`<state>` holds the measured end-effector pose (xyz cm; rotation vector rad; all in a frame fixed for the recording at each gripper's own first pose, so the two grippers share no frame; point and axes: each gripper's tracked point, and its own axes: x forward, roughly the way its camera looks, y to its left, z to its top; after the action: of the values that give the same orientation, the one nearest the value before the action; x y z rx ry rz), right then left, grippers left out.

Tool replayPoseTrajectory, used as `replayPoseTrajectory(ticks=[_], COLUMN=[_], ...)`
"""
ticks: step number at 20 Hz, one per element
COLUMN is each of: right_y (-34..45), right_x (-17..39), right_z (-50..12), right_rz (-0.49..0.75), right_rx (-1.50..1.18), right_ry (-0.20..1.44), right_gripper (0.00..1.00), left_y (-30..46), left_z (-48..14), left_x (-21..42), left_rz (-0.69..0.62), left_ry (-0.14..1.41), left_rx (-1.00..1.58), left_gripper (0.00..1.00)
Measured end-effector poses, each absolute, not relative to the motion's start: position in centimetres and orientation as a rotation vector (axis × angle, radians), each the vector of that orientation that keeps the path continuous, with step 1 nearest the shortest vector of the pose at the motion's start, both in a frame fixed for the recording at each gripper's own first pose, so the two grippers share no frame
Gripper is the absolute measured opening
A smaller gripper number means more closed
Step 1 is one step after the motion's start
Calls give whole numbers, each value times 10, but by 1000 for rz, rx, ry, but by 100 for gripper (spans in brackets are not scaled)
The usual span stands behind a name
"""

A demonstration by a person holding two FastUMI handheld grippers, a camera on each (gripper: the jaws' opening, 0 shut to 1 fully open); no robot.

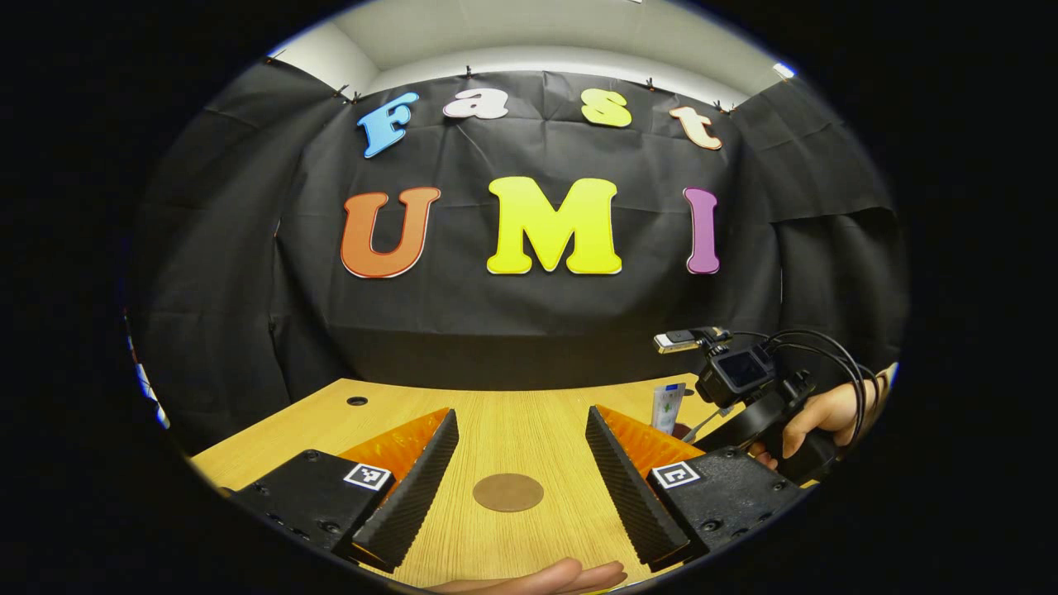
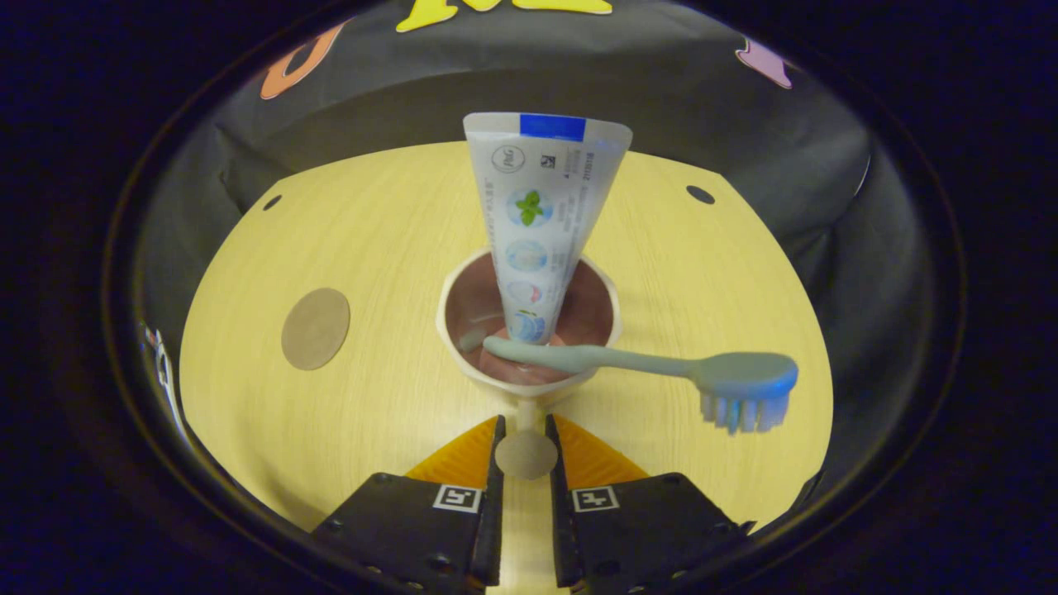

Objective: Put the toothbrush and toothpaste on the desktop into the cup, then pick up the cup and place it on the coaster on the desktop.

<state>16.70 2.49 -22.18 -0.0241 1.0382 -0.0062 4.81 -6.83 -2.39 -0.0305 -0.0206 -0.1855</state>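
The cup (image 2: 529,330) stands on the desktop (image 2: 380,413) with the toothpaste (image 2: 541,223) upright inside it and the toothbrush (image 2: 645,368) propped across its rim, handle end down in the cup and bristled head hanging out past the rim. In the right gripper view the right gripper (image 2: 526,454) is seen closed on the cup's handle (image 2: 526,450), both fingers pressed against its sides. The coaster (image 2: 315,328) lies flat on the desktop well apart from the cup. In the left gripper view the left gripper (image 1: 521,475) is held wide open with nothing between its fingers, the coaster framed between them.

The step in hand is judged to be the carry to the coaster. The cup should be lifted straight and kept level, since the leaning toothbrush could be tipped out; it should be lowered centred on the coaster before the grip is released.
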Motion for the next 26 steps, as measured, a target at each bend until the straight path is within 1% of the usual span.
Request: replayPoseTrajectory(ticks=[1,2,3,4,5,7,8,9,10,11,12,14,15,17,21,26], right_y=[26,25,23,22,19,19,19,20,22,24,25,23,23,20,20,31], right_x=[170,175,177,176,174,172,173,173,174,176,180,182,182,182,182,182], right_z=[-216,-213,-211,-211,-213,-213,-213,-215,-215,-215,-219,-216,-216,-217,-211,-183], right_rz=[-7,-19,-33,-48,-64,-72,-75,-76,-70,-75,-77,-80,-83,-93,-84,-44], right_rx=[-23,-29,-33,-42,-66,-77,-76,-78,-77,-82,-86,-87,-87,-98,-91,-110], right_ry=[1030,1023,1032,1059,1088,1122,1137,1151,1164,1170,1166,1158,1163,1159,1139,1079], right_gripper=[33,37,37,41,39,39,43,43,39,39,30,27,23,19,19,19], left_y=[-69,-70,-71,-72,-72,-73,-73,-73,-73,-72,-72,-70,-68,-67,-66,-55], left_z=[-25,-24,-24,-23,-23,-21,-23,-23,-23,-24,-24,-23,-22,-22,-19,-21], left_x=[48,47,47,47,46,46,45,46,45,47,48,48,48,47,47,51], left_rz=[-189,-194,-196,-199,-199,-201,-205,-207,-206,-204,-201,-198,-195,-192,-192,-172], left_ry=[-18,-19,-22,-25,-28,-35,-35,-35,-34,-32,-30,-33,-36,-39,-51,-39], left_rx=[-30,-29,-28,-25,-20,-16,-16,-15,-14,-11,-10,-9,-8,-4,-2,-12], left_gripper=[99,99,99,99,99,99,99,99,99,99,99,99,99,99,99,99])
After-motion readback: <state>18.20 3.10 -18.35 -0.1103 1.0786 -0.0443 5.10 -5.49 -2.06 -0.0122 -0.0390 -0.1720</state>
